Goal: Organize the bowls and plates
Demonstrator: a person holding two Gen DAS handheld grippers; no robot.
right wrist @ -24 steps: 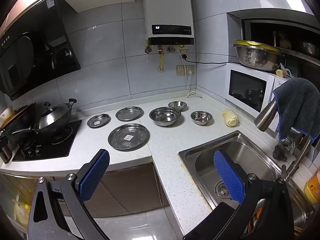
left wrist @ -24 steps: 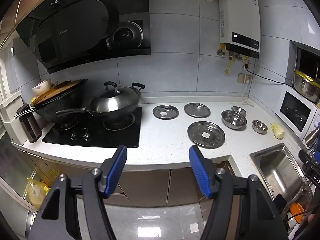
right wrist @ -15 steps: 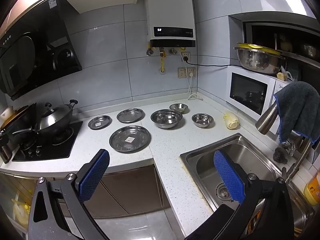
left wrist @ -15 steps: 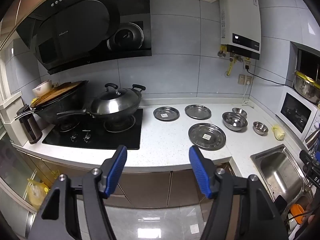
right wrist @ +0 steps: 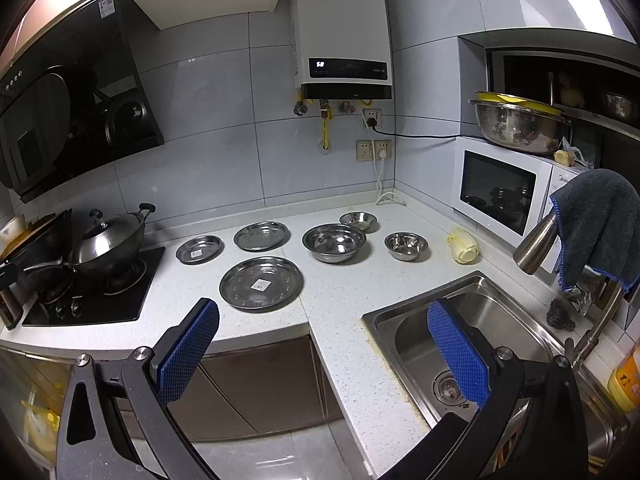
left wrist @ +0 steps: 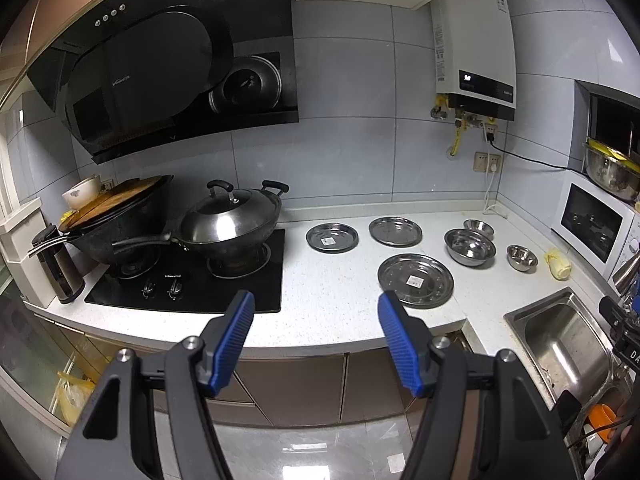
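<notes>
The water heater (right wrist: 340,28) on the wall at twelve o'clock shows a lit "50" on its dark display. A brand word on the range hood (left wrist: 160,80) is too small to read.

Left gripper (left wrist: 316,316): jaws spread wide, nothing between the blue pads, pointing forward and tilted downward. Right gripper (right wrist: 323,326): jaws fully spread, likewise empty, tilted downward too.

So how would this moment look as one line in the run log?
left gripper: open, empty | right gripper: open, empty | plates, bowls: untouched on counter
</notes>
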